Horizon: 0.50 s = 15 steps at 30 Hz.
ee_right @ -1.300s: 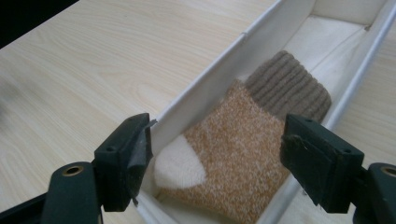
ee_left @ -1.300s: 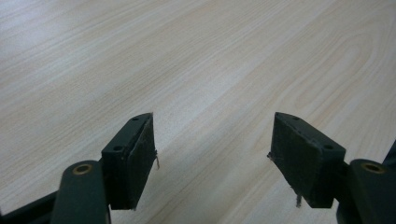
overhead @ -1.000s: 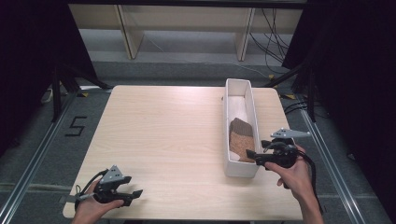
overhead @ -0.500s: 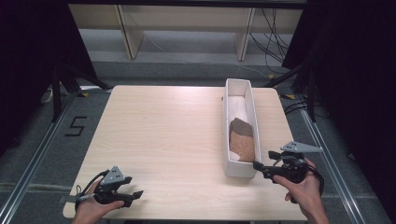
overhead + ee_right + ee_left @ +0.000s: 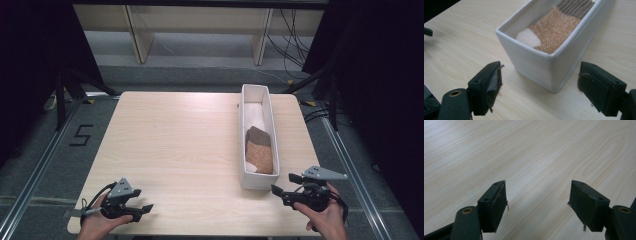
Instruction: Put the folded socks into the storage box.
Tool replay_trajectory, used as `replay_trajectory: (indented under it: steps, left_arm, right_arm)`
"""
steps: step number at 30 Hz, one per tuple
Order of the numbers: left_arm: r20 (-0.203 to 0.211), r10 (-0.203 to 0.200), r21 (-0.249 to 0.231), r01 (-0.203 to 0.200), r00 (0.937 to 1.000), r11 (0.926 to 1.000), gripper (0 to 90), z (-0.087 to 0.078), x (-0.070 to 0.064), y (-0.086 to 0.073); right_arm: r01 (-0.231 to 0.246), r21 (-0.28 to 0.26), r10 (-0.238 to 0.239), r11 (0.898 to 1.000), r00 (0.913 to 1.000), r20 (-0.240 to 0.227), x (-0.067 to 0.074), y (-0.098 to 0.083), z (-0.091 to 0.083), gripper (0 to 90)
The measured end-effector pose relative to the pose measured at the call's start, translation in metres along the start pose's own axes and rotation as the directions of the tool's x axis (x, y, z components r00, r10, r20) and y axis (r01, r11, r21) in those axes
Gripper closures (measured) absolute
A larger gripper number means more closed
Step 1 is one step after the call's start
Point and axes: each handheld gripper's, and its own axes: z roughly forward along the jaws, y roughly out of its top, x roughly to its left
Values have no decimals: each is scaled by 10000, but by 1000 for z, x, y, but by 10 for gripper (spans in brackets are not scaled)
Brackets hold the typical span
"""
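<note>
Sock (image 5: 556, 27) in white bin (image 5: 544, 65), far end cut off; right gripper (image 5: 539, 85) fingers spread, just widened, empty; left gripper (image 5: 537, 202) fingers likewise apart.

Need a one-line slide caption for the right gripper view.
Right tongs, jaws open and empty, face the near corner of a white bin holding an orange, brown and white sock on the wooden table.

Left gripper (image 5: 537, 202): jaws rise from bottom edge, wide apart, nothing btwn them. Pads dark, worn; frayed bits hang off inner edges. Brass-coloured pin at base of each jaw. Below & beyond: table (image 5: 529, 150), pale wood w/ grain running diagonally. Jaws sit low over the wood; can't tell if touching.
</note>
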Motion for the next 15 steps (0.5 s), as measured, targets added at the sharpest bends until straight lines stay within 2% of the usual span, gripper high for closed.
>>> replay_trajectory:
  steps: [1,2,4,5,9,13,15]
  left_arm:
    - [9,19,-14,-19,10000,10000,294,0,0,0]
    - [7,30,-2,-30,10000,10000,294,0,0,0]
    - [14,22,4,-22,10000,10000,294,1,0,0]
    - [43,14,15,-14,10000,10000,293,1,0,0]
    - [7,25,25,-25,10000,10000,293,0,0,0]
    - [36,-8,-16,8,10000,10000,293,1,0,0]
    - [38,13,-14,-13,10000,10000,293,1,0,-1]
  right_arm:
    - [355,52,-355,9994,9992,174,-1,-4,-2,201]
    - [261,69,-262,9996,9996,140,1,-6,-2,200]
    - [474,35,-475,9989,9987,195,1,-10,0,199]
    - [314,93,-315,9995,9994,130,2,-13,0,199]
    - [482,209,-485,9986,9987,135,2,-21,5,195]
    - [356,463,-353,9983,9994,-72,6,-34,11,196]
    - [266,640,-266,9976,9996,-7,10,-38,13,198]
